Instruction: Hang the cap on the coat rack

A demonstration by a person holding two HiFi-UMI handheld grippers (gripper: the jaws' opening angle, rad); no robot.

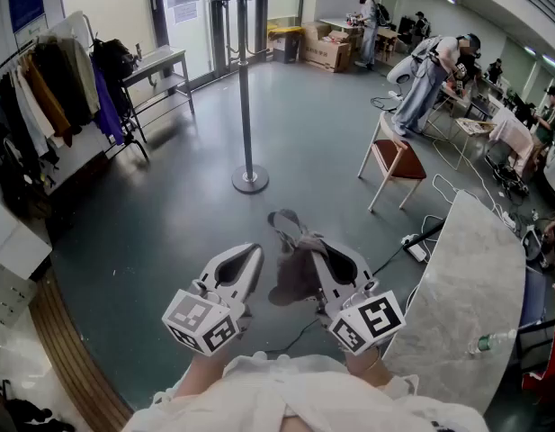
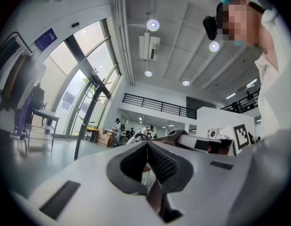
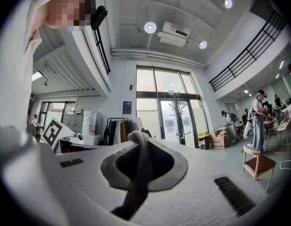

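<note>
Cap (image 1: 293,275): pinched in right tool (image 1: 315,246), draped below its tips. Left tool (image 1: 253,252): pressed together, nothing held, just beside right tool. Coat rack (image 1: 246,88): stood well ahead of both tools.

A grey floor (image 1: 169,223) spreads under round ceiling lights (image 2: 153,25) toward tall glass doors (image 1: 185,39), with a clothes rail (image 1: 45,88) full of garments along the left wall, a red-seated chair (image 1: 396,162) to the right, a marble-topped table (image 1: 466,286) nearer and cardboard boxes (image 1: 326,54) far back.
</note>
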